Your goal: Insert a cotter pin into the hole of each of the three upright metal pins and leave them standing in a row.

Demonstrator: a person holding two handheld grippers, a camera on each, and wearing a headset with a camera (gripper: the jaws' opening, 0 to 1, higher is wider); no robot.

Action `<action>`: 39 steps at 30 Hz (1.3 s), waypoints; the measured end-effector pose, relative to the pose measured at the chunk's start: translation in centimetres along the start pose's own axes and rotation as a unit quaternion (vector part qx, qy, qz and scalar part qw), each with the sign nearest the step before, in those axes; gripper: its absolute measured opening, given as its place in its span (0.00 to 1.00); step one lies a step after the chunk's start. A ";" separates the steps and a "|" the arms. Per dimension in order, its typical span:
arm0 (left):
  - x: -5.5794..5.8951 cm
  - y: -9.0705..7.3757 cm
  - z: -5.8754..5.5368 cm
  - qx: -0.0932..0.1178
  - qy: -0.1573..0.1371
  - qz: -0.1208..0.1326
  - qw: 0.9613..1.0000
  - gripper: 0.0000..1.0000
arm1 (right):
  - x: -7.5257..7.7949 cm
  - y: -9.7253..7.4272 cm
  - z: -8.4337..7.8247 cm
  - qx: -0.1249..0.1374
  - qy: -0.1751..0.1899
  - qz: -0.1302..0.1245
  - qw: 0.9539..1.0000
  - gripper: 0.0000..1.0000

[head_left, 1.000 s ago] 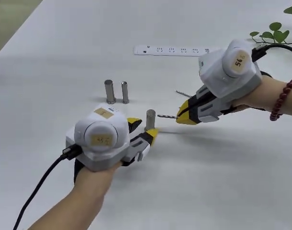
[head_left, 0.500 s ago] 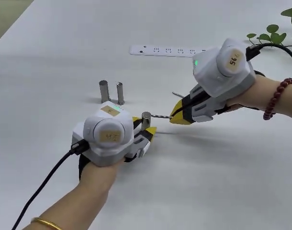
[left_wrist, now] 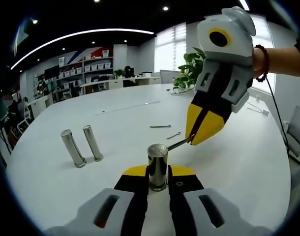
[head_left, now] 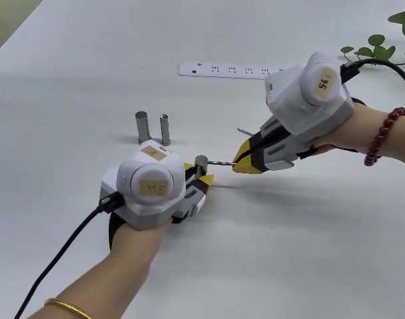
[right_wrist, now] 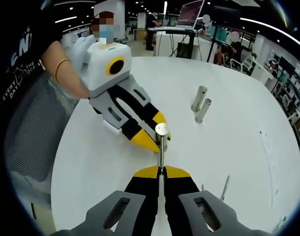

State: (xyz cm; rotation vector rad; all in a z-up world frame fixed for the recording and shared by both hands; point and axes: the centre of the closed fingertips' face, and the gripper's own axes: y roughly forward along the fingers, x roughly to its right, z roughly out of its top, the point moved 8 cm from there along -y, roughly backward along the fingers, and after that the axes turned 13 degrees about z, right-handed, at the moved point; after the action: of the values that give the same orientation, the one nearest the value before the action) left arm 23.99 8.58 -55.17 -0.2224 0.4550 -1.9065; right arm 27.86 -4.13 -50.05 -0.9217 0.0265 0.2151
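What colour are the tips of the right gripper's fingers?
Yellow tips on black fingers; the left gripper view shows them best.

Bright, even light reaches us from ceiling lamps [left_wrist: 165, 8] high above the upright pin [left_wrist: 158, 164]. Soft shadows lie on the white table [head_left: 309, 266] just right of it. Its top glares white, and we see lines bend far from it.

White round table [head_left: 309, 252], power strip [head_left: 229, 69], leafy plant [head_left: 377, 41]; office shelves [left_wrist: 86, 67], bright windows [left_wrist: 172, 46], ceiling spotlights [left_wrist: 165, 8].
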 end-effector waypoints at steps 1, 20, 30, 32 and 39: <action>-0.1 0.0 0.0 0.000 -0.001 0.000 1.000 0.11 | 0.0 0.0 0.0 0.001 -0.001 0.001 1.000 0.00; 0.0 0.1 -0.1 0.005 0.009 -0.013 1.000 0.10 | 0.4 1.0 1.3 0.006 -0.029 0.011 0.999 0.00; 0.0 0.1 -0.2 0.008 0.000 -0.011 1.000 0.10 | 1.0 1.3 1.6 0.007 -0.032 0.006 0.999 0.00; 0.0 0.1 -0.2 0.008 0.000 -0.011 1.000 0.10 | 1.1 1.4 1.7 0.008 -0.029 0.004 1.000 0.00; 0.1 0.1 -0.2 0.009 0.000 -0.010 1.000 0.10 | 1.4 1.8 2.0 0.020 -0.022 0.001 1.000 0.00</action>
State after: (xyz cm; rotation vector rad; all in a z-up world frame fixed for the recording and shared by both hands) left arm 23.98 8.54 -55.39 -0.2154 0.4369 -1.9299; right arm 28.70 -1.28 -50.37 -0.8779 -0.0091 0.2362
